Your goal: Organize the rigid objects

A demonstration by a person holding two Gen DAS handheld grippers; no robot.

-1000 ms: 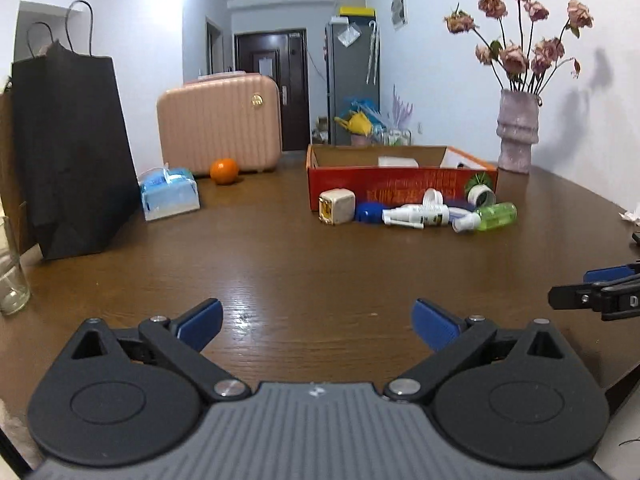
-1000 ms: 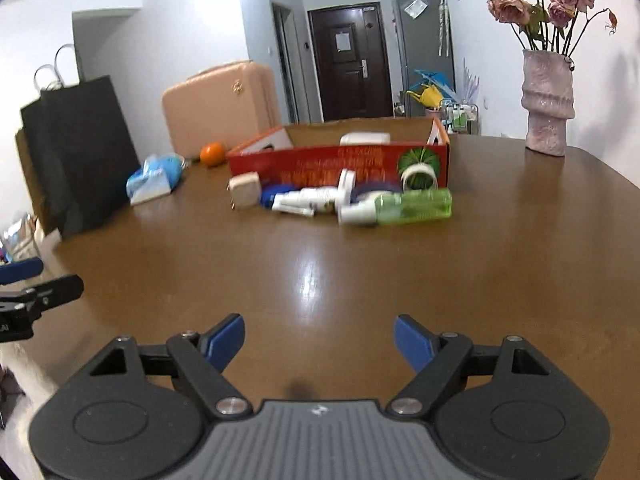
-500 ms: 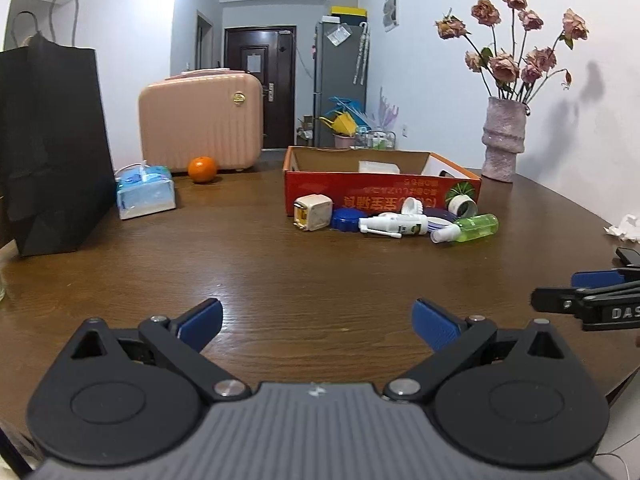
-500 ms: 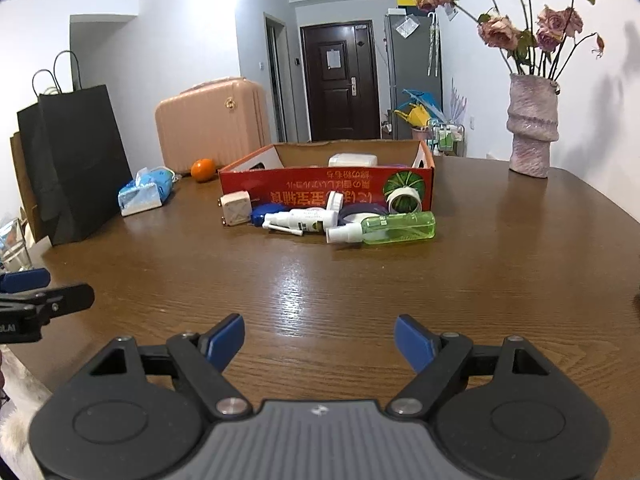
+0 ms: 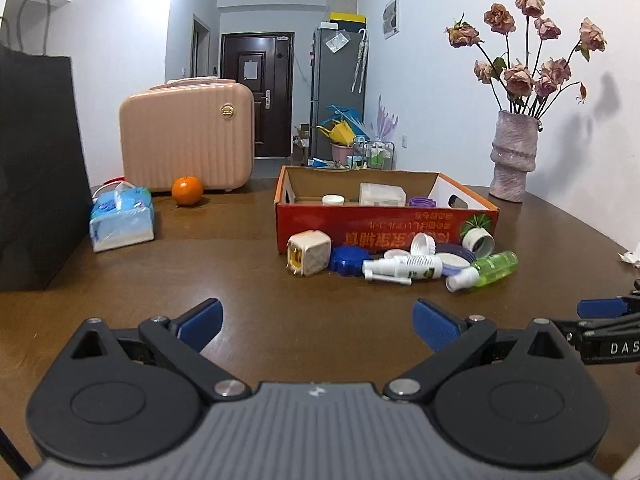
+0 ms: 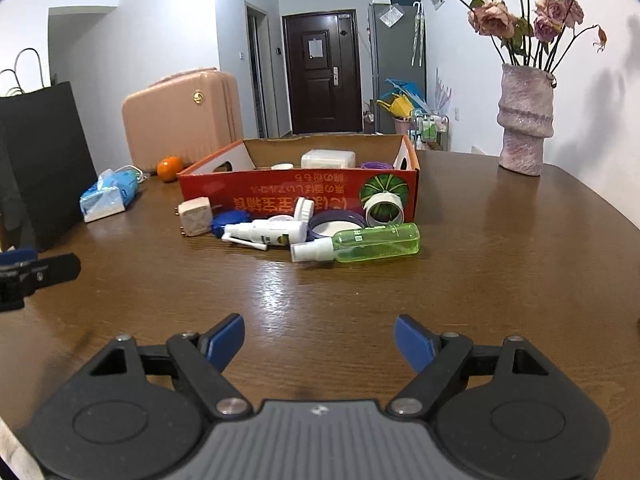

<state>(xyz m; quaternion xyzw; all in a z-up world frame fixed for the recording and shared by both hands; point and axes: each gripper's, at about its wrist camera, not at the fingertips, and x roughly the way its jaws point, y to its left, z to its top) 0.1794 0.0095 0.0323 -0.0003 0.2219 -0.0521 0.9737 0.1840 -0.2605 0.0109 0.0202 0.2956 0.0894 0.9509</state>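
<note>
A red cardboard box [image 5: 384,228] [image 6: 280,196] stands on the brown table, holding a white case [image 6: 328,159] and a few lids. In front of it lie a white plug adapter [image 5: 308,253] [image 6: 195,216], a blue lid [image 5: 349,260], a white spray bottle [image 5: 404,269] [image 6: 264,234], a purple-rimmed lid [image 6: 334,226], a white jar [image 6: 383,208] and a green spray bottle [image 5: 486,270] [image 6: 360,242]. My left gripper [image 5: 316,320] is open and empty, well short of them. My right gripper [image 6: 319,338] is open and empty too, nearer the green bottle.
A black paper bag [image 5: 36,168] stands at the left, with a tissue pack [image 5: 121,220], an orange [image 5: 186,190] and a pink case [image 5: 188,136] behind. A vase of dried roses [image 5: 513,156] stands at the back right. Each gripper shows at the other view's edge.
Both grippers have moved forward toward the box and levelled out; the objects look larger now. Both stay open and empty.
</note>
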